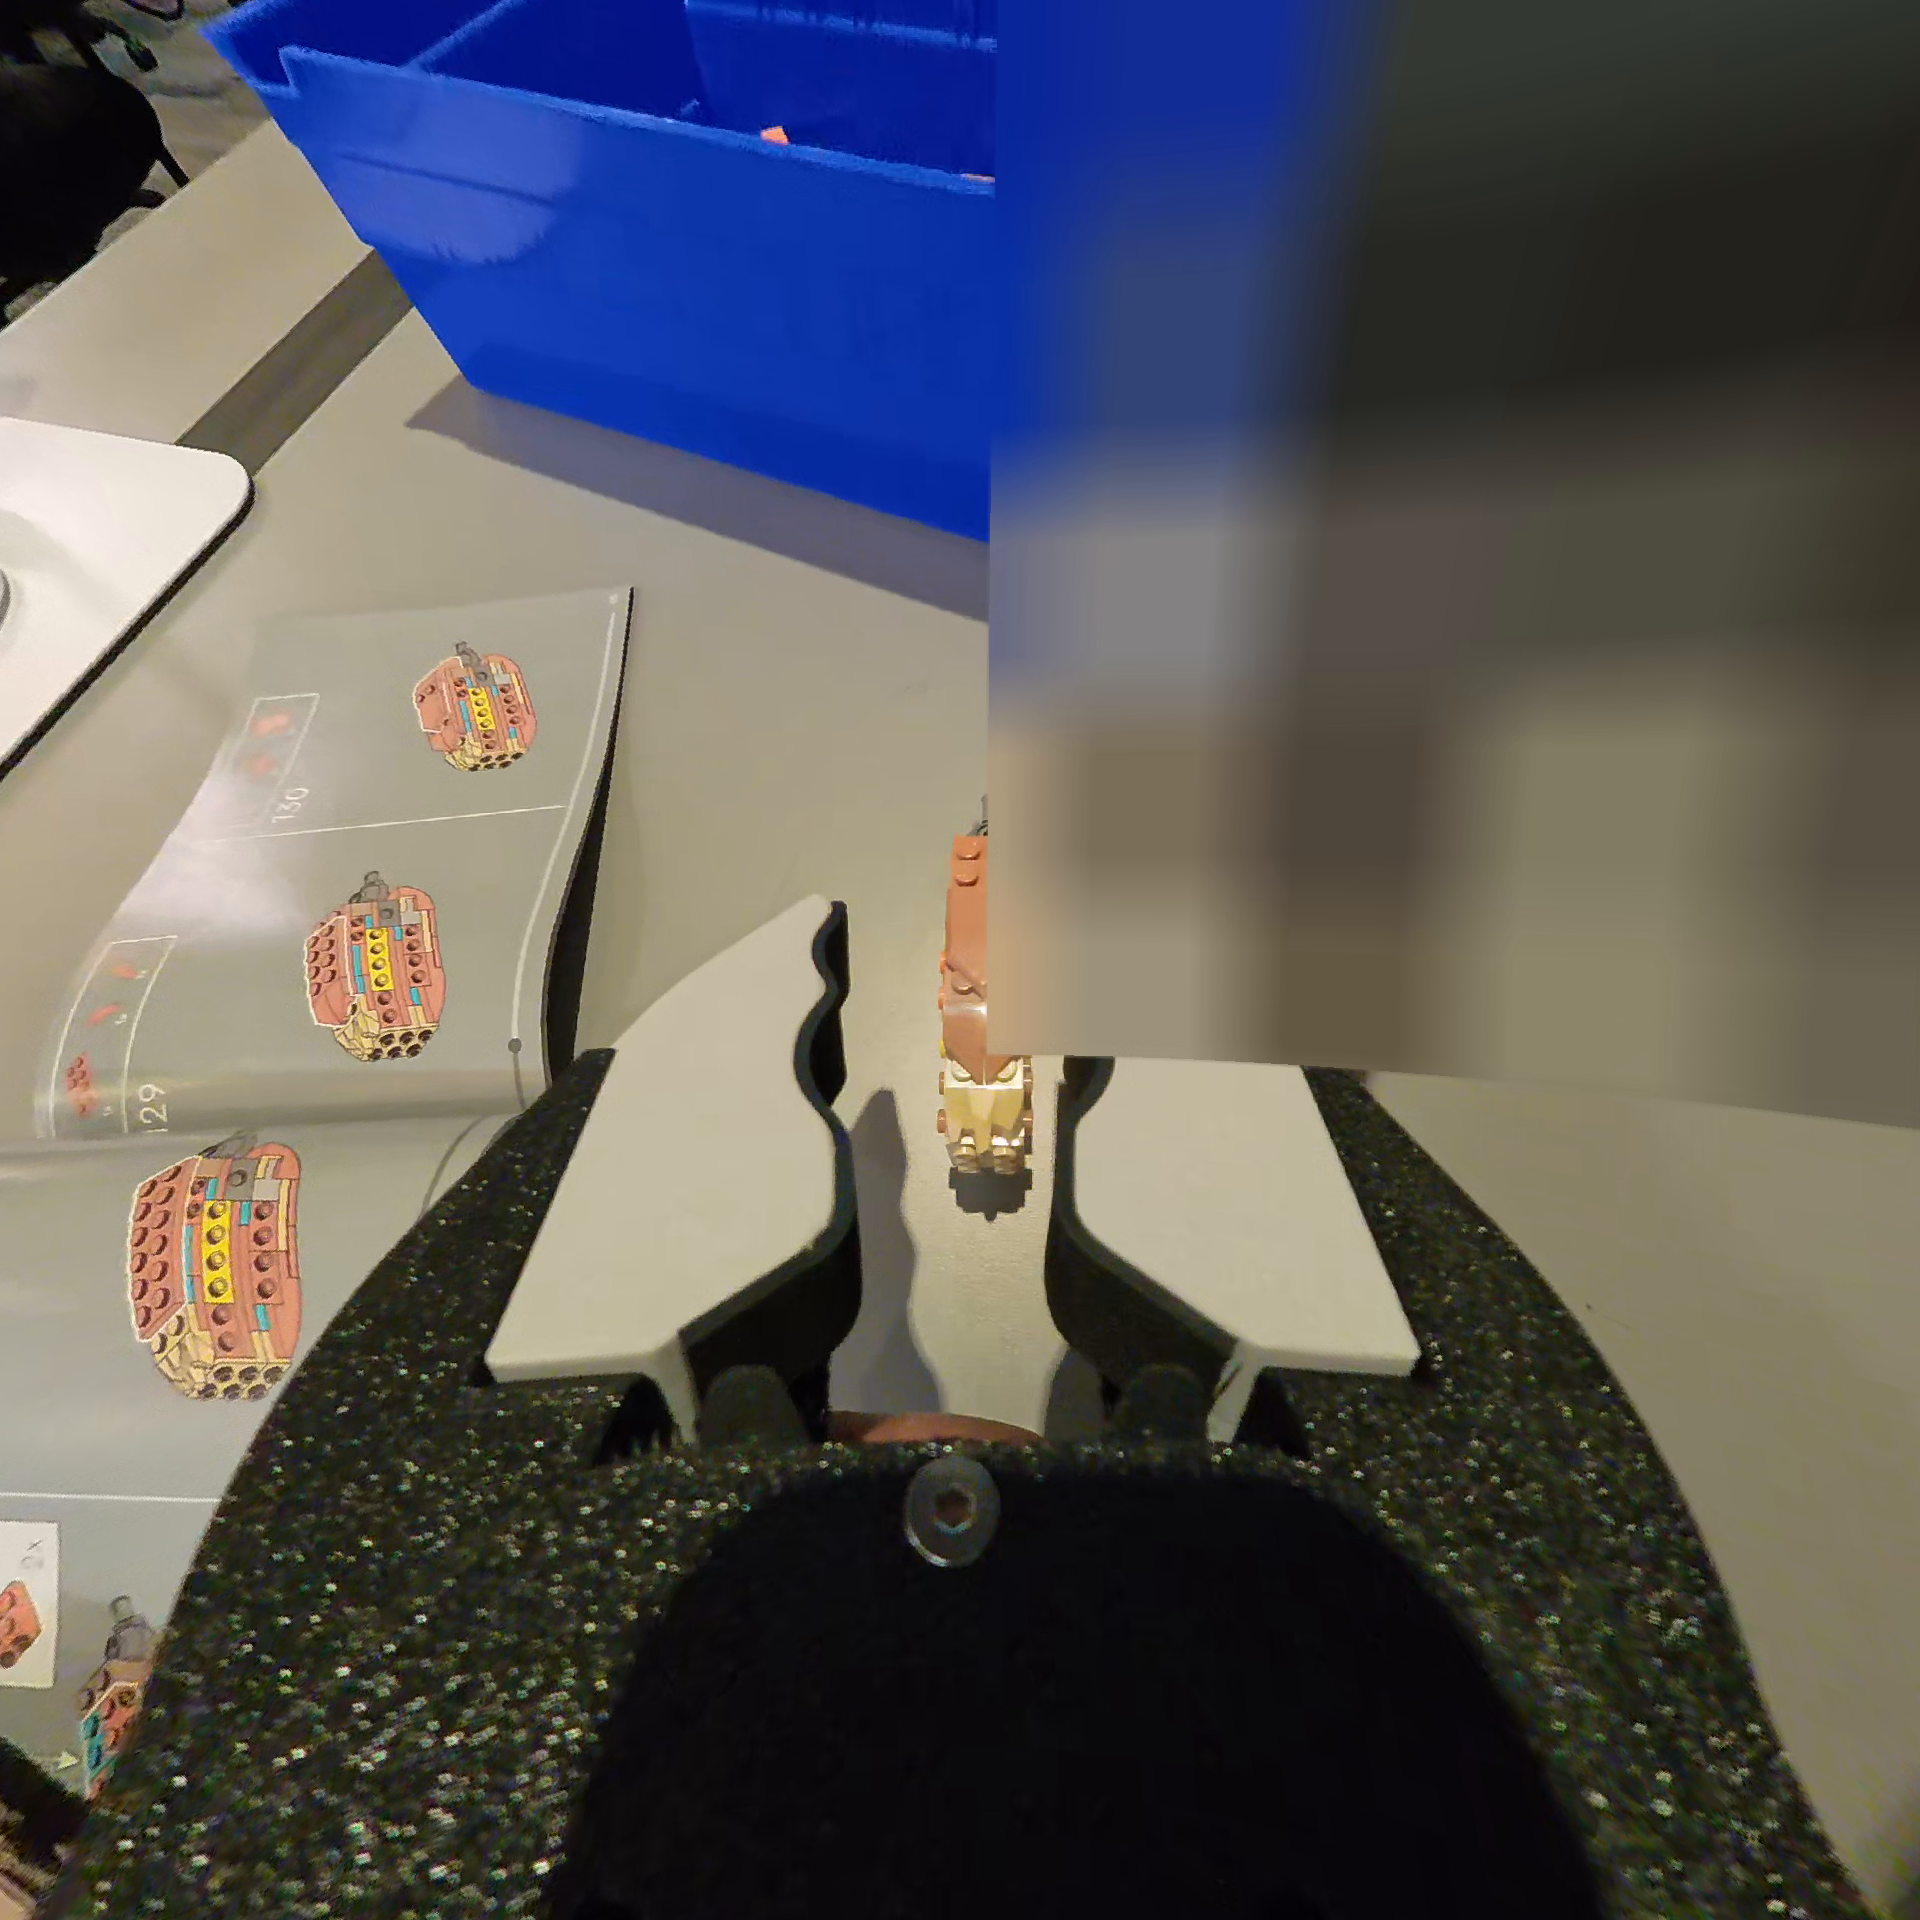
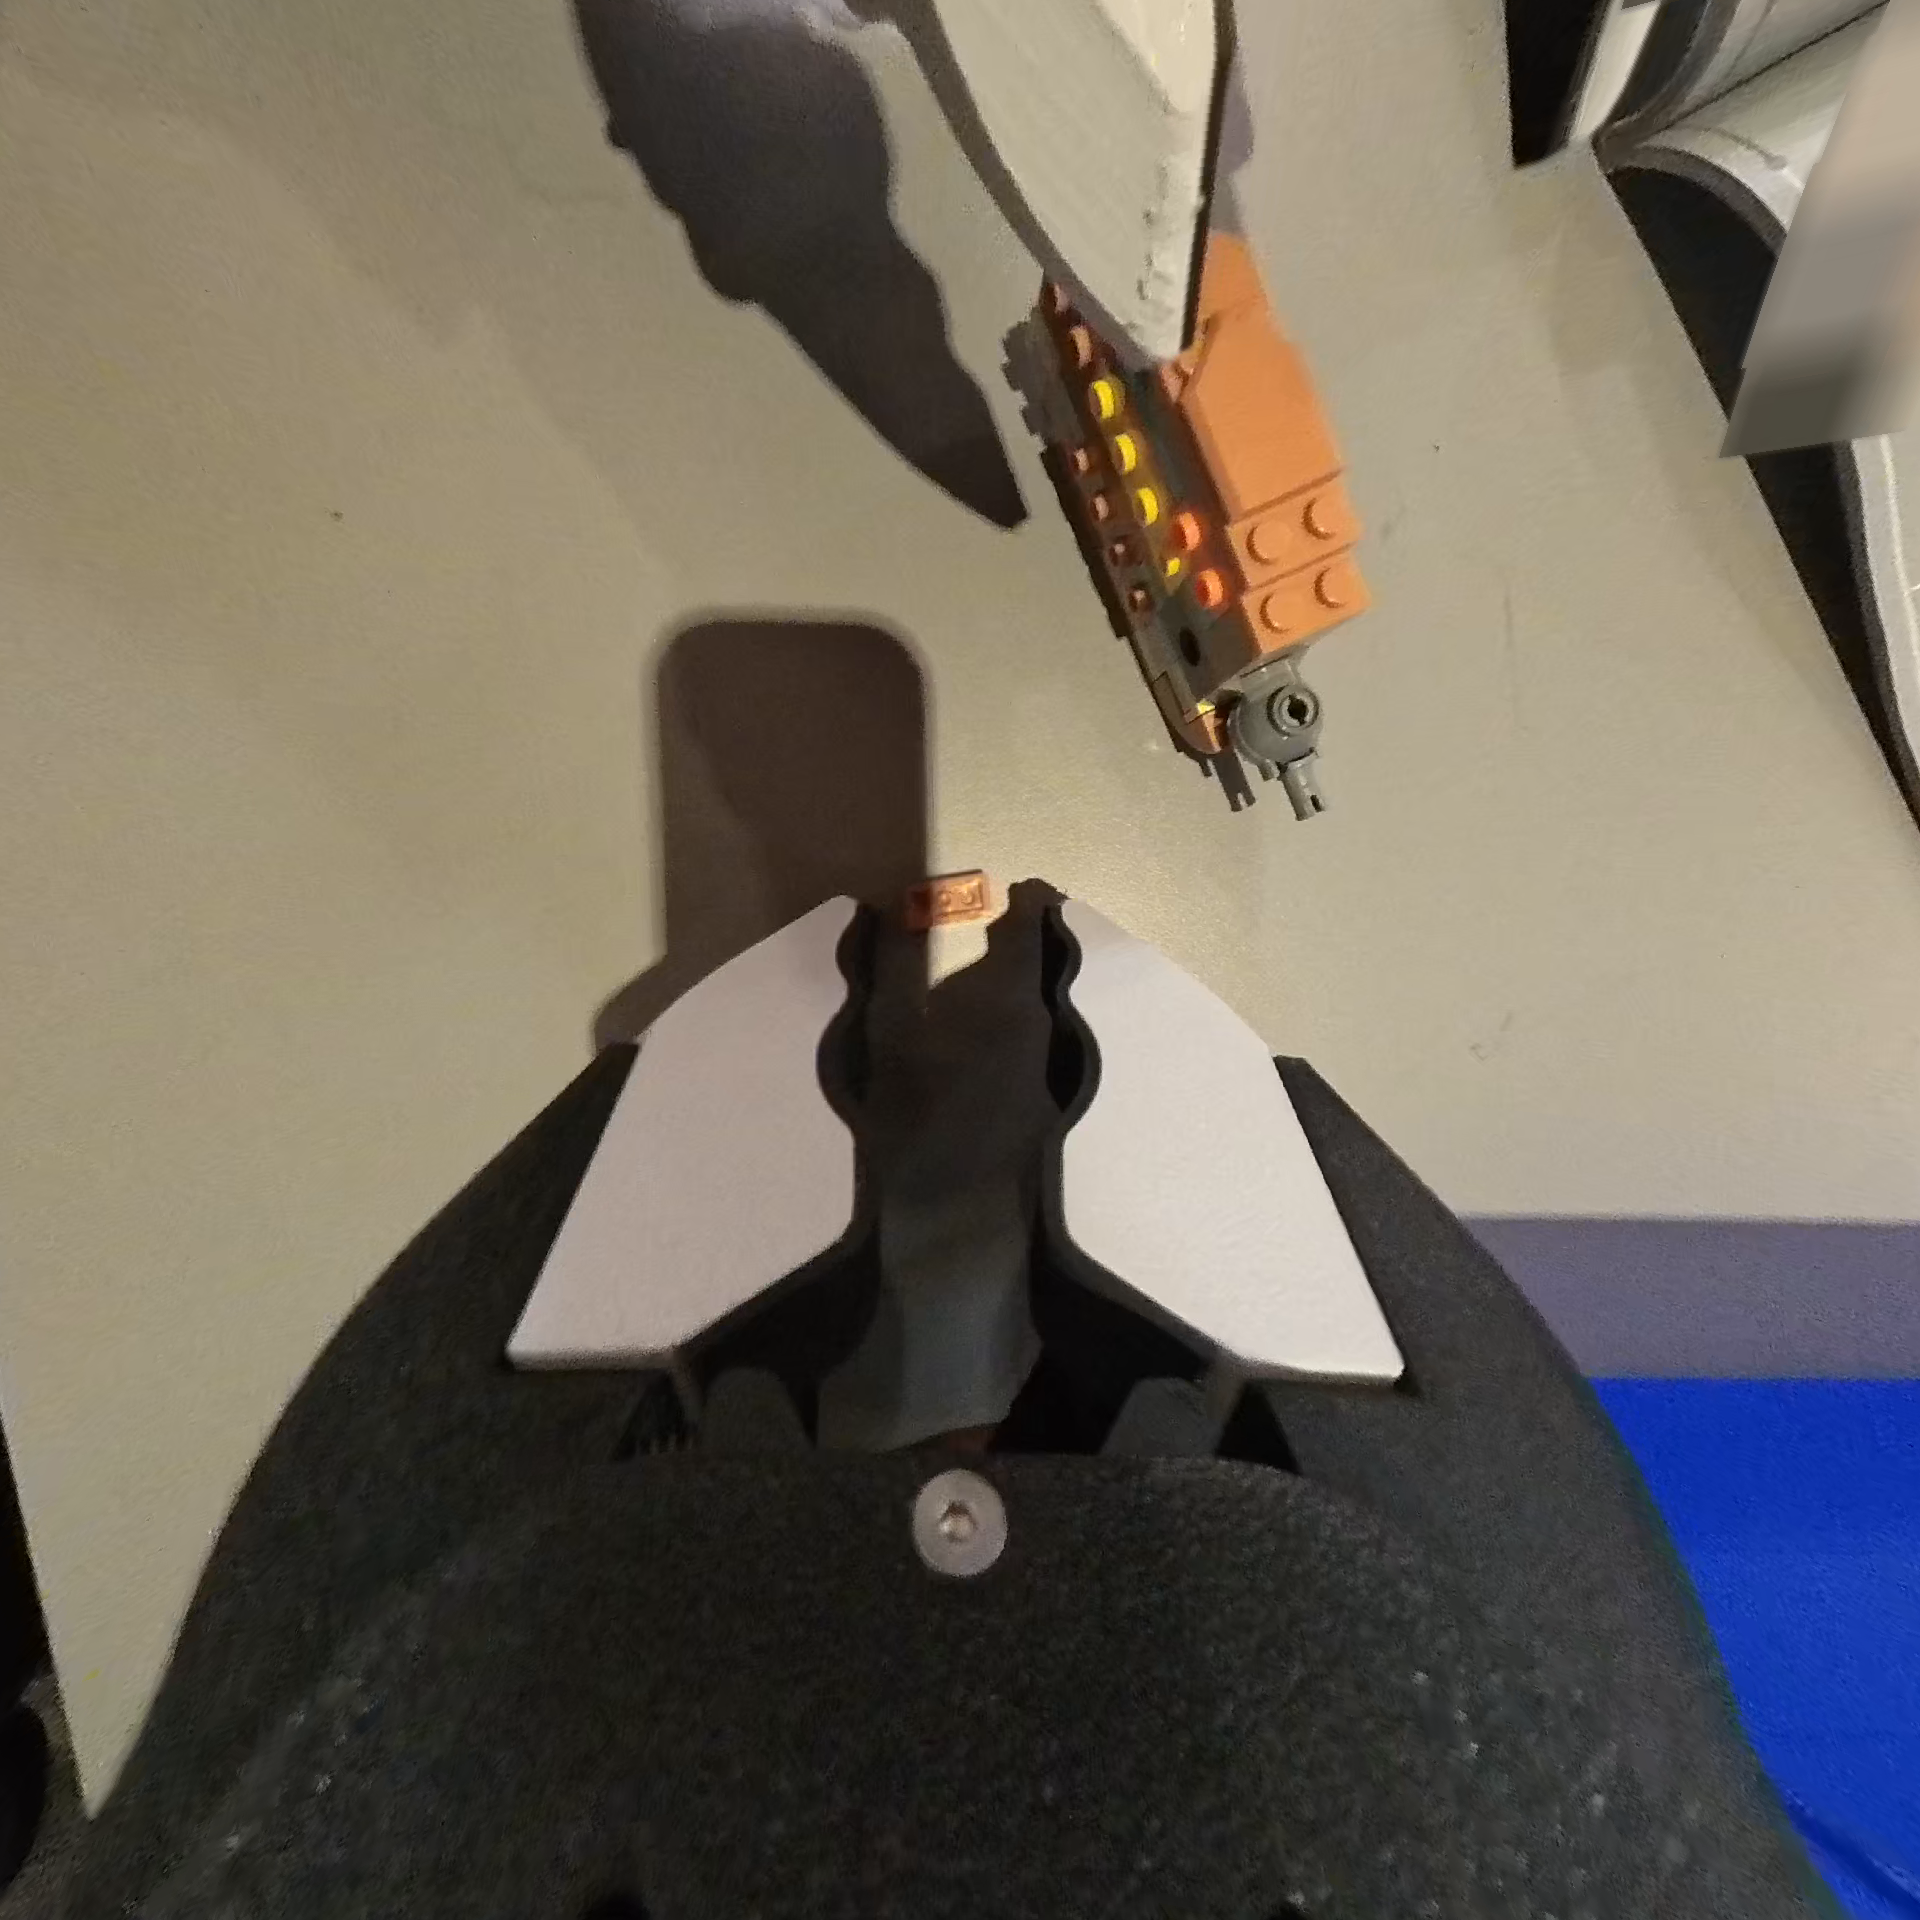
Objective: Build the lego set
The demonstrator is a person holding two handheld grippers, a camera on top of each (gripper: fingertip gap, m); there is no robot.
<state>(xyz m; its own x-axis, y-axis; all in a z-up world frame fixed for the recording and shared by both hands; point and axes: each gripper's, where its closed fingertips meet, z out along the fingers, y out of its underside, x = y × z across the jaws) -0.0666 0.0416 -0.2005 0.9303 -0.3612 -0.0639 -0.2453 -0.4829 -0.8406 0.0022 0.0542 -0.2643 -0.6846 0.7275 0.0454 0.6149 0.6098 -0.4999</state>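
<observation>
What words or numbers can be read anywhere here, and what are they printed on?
Instruction booklet: printed step numbers beside the drawings, plus a small count mark in a parts box at its near edge. They are legible, but I do not repeat writing.
Blue bin: no writing visible.
Lego model: no writing visible.
Small brick: no writing visible.

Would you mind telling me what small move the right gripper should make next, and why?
Probably carry the small brown plate, pinched at the right gripper fingertips, up toward the brown assembly. The left gripper holds that assembly above the table, and a gap separates them.
</observation>
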